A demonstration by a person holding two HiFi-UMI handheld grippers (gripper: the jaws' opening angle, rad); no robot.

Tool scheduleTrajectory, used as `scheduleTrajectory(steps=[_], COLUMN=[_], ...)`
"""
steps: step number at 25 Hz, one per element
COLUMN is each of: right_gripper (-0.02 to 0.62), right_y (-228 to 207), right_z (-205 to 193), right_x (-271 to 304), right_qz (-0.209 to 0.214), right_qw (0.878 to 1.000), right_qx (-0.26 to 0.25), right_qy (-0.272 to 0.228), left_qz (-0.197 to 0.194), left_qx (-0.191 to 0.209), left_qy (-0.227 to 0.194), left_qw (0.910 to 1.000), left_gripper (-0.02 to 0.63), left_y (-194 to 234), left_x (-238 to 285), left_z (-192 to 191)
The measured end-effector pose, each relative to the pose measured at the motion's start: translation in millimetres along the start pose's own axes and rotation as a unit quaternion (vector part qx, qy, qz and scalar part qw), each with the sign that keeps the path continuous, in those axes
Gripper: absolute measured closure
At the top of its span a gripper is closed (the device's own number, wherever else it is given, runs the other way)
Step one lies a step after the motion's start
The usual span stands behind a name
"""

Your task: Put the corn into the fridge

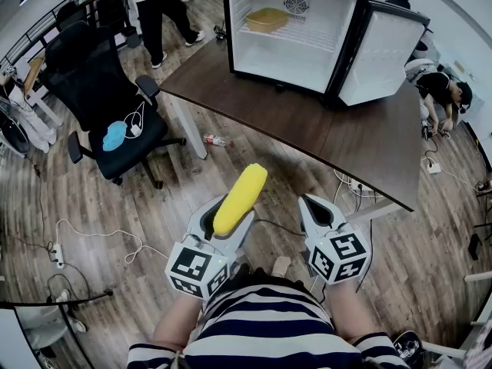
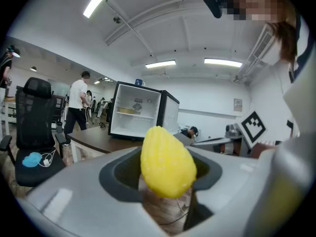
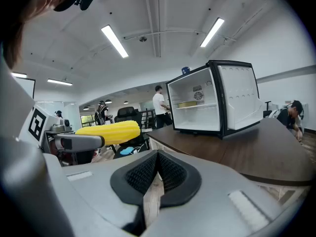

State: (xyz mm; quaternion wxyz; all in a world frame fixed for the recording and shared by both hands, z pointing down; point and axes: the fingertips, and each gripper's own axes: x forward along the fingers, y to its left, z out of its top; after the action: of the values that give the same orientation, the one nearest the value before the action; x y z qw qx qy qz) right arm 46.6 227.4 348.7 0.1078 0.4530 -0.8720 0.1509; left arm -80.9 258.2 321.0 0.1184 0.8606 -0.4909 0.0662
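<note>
Holding the ridged yellow corn cob (image 1: 241,198) by its lower end, my left tool (image 1: 221,223) is clamped on it, well short of the small white open-doored fridge (image 1: 323,14) at the far edge of the dark brown wooden counter (image 1: 307,121). The cob looks light, stiff and a little slick, so I'd favour a mid-cob grip across the kernel ridges. My right tool (image 1: 317,206) is closed on nothing.

Head view: from high up, facing steeply down and forward, with left gripper (image 1: 217,215) and right gripper (image 1: 319,210) close below, table (image 1: 307,121) and fridge (image 1: 288,52) farther off at top. Left gripper view: low, looking along its jaws and tilted up, corn (image 2: 167,163) very near, fridge well beyond. Right gripper view: same low upward look from the right side — all three views share fridge, table and corn.
</note>
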Motion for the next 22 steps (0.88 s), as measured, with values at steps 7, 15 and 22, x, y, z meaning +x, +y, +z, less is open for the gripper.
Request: scheduleTrajectory(steps=[7, 15, 22], right_gripper=[0.604, 0.604, 0.604], right_y=[-23.6, -56.0, -90.2], right_z=[5.8, 6.6, 8.0], right_x=[13.5, 24.6, 30.6], right_qz=[0.007, 0.027, 0.049], right_qw=[1.0, 1.0, 0.999], right_qx=[-0.004, 0.0, -0.004], right_qy=[-0.007, -0.002, 0.006], left_qz=[0.013, 0.025, 0.044], left_qx=[-0.002, -0.004, -0.011], left_qy=[-0.011, -0.01, -0.01], left_qw=[0.9998, 0.9996, 0.9989], left_gripper=[0.606, 0.606, 0.606], left_y=[2.5, -8.2, -19.3], left_x=[24.0, 57.5, 88.7], left_z=[3.9, 4.5, 5.0])
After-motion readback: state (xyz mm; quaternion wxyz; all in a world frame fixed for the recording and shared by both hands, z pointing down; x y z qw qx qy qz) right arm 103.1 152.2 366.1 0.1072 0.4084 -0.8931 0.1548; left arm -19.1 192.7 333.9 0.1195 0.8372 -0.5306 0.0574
